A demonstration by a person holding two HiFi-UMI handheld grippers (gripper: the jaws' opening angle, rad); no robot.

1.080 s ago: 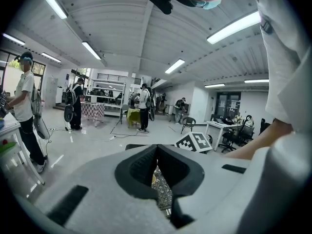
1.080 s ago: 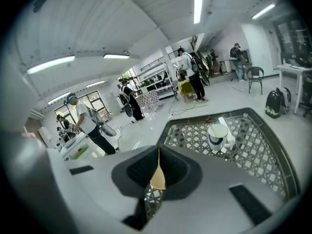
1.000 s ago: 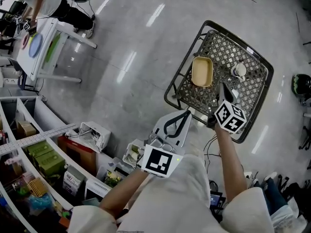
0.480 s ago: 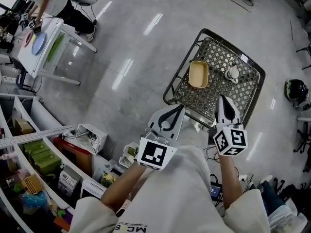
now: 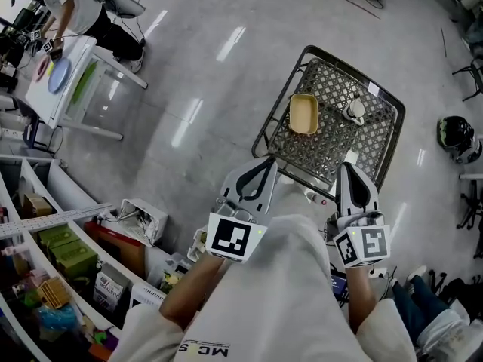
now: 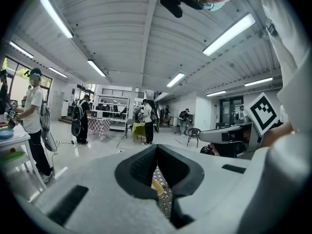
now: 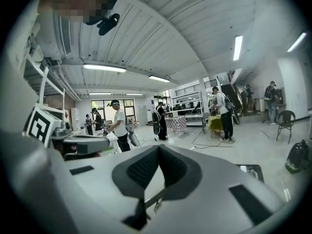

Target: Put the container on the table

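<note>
A shallow yellow container (image 5: 304, 115) lies in a black wire-mesh cart (image 5: 385, 154) on the floor ahead, next to a small white object (image 5: 354, 110). In the left gripper view a sliver of the yellow container (image 6: 156, 187) shows behind the jaws. My left gripper (image 5: 269, 160) is shut and empty, its tips just short of the cart's near rim. My right gripper (image 5: 345, 165) is also shut and empty, its tips over the cart's near edge. The white table (image 5: 69, 96) stands far off at the upper left with a blue plate (image 5: 59, 75) on it.
A person (image 5: 79, 2) stands at the white table. Shelves with boxes (image 5: 53, 255) curve along the lower left, and open cartons (image 5: 143, 211) sit on the floor by my left arm. A helmet (image 5: 455, 136) and cables lie to the right.
Both grippers have drawn back toward my body. The right gripper, which reached over the cart's mesh a second ago, now sits at its near edge.
</note>
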